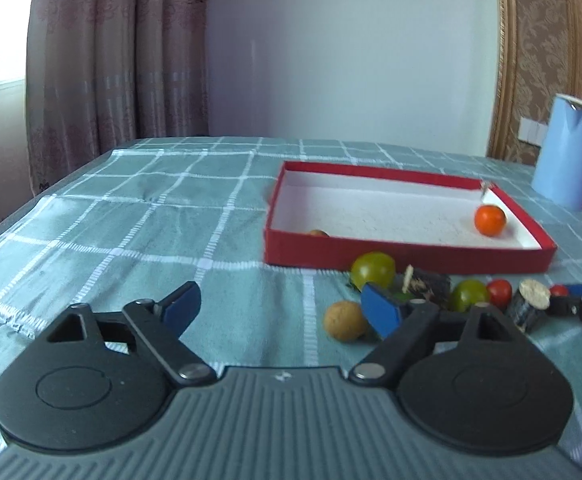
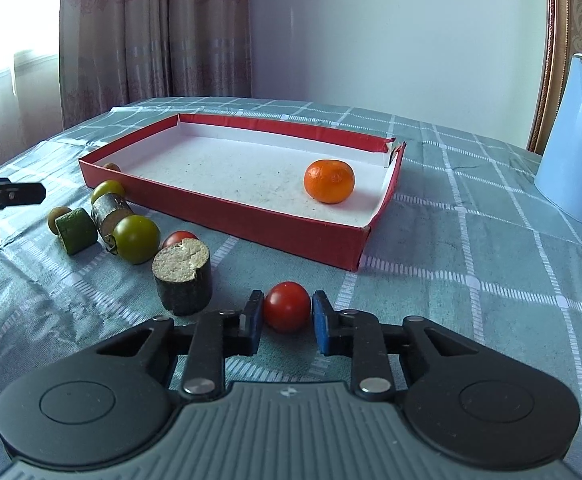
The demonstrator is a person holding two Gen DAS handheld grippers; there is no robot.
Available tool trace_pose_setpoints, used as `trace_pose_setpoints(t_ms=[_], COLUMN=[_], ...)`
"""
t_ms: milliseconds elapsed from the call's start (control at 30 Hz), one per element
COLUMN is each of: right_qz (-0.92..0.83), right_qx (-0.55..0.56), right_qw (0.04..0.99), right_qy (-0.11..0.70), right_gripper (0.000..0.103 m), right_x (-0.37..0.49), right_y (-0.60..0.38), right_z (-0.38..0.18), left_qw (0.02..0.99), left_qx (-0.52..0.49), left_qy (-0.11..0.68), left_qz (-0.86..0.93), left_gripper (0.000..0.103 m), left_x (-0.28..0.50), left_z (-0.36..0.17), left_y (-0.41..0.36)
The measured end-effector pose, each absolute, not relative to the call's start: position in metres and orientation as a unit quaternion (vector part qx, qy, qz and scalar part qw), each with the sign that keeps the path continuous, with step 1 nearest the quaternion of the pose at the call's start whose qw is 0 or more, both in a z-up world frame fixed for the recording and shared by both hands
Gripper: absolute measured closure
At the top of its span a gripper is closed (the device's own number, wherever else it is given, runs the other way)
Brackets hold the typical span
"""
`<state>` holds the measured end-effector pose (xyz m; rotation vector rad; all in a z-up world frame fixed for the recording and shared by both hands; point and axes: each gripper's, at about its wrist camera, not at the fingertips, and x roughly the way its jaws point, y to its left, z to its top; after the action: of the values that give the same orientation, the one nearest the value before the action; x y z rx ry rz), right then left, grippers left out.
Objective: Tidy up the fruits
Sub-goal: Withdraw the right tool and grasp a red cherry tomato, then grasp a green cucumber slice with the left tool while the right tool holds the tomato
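Note:
A red box [image 2: 251,226] with a white floor holds an orange mandarin [image 2: 329,181]; both also show in the left wrist view, the box [image 1: 407,254] and the mandarin [image 1: 490,219]. My right gripper [image 2: 286,312] stands around a red cherry tomato [image 2: 287,306] on the cloth, its blue pads close on both sides; whether they touch it is unclear. My left gripper [image 1: 279,306] is open and empty, with a tan round fruit [image 1: 345,321] beside its right finger. Green tomatoes [image 2: 135,238] [image 1: 373,270], another red tomato [image 2: 179,238] and dark cylinder pieces [image 2: 183,280] lie in front of the box.
A light blue jug [image 2: 575,140] stands at the right on the green checked tablecloth [image 2: 471,260]; it also shows in the left wrist view [image 1: 565,150]. A small brown fruit [image 1: 318,233] lies in the box's near left corner. Curtains and a wall are behind the table.

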<state>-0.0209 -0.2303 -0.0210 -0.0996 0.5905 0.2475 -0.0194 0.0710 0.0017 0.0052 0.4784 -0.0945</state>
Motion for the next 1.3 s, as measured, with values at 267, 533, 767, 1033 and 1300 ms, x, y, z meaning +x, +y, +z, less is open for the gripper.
trace_pose_setpoints(t_ms=[267,533,767,1033,1300], right_qz=[0.121,0.121,0.121,0.120,0.120], right_qx=[-0.051,-0.051,-0.052,-0.053,-0.054], right_qw=[0.948,0.948,0.948,0.948,0.948], right_qy=[0.290,0.290,0.290,0.289,0.289], right_gripper=[0.078,0.078,0.078,0.078,0.078], right_x=[-0.021,-0.021,-0.021,-0.021,-0.021], right_y=[-0.229,-0.229,-0.229,-0.229,-0.229], right_z=[-0.021,-0.021,-0.021,-0.022,-0.021], left_qw=[0.969,0.941,0.936,0.933,0.939], left_qx=[0.122,0.182,0.183,0.180,0.180], left_qy=[0.189,0.235,0.257,0.273,0.263], left_qz=[-0.105,-0.160,-0.156,-0.150,-0.131], left_gripper=[0.024,0.045,0.050,0.051,0.075], left_x=[-0.045,-0.020,-0.011,0.003,-0.005], left_z=[0.001,-0.011,-0.017,-0.017,-0.017], left_y=[0.010,-0.017,-0.017,-0.015,-0.009])
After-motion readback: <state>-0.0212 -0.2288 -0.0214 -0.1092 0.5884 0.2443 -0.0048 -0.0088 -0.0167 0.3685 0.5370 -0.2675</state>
